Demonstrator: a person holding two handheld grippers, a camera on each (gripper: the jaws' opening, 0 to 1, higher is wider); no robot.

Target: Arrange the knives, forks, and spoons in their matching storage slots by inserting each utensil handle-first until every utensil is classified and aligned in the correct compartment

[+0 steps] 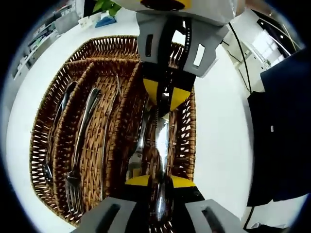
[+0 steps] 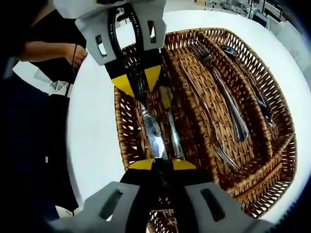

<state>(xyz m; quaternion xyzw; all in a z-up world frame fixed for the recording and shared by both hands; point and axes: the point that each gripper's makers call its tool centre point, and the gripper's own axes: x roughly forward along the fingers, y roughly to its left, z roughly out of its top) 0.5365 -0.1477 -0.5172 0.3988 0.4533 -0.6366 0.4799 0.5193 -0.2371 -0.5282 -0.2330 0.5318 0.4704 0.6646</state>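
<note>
A brown wicker cutlery tray (image 1: 109, 41) (image 2: 286, 145) lies on a white table. Over its outermost slot a table knife (image 1: 163, 141) (image 2: 151, 128) is held lengthwise at both ends. My left gripper (image 1: 160, 182) is shut on one end, and it comes in from the top of the right gripper view (image 2: 138, 80). My right gripper (image 2: 162, 165) is shut on the other end, and it comes in from the top of the left gripper view (image 1: 165, 94). A second knife (image 2: 172, 128) lies in that slot. Forks (image 1: 80, 145) (image 2: 218, 87) fill the middle slot and spoons (image 1: 58, 121) (image 2: 257, 97) the far one.
The round white table (image 1: 223, 126) (image 2: 92, 131) has bare room around the tray. A person in dark clothes (image 1: 282, 121) (image 2: 29, 126) stands at the table edge beside the knife slot, one arm (image 2: 43, 51) showing. A thin cable (image 1: 241, 58) runs across the table.
</note>
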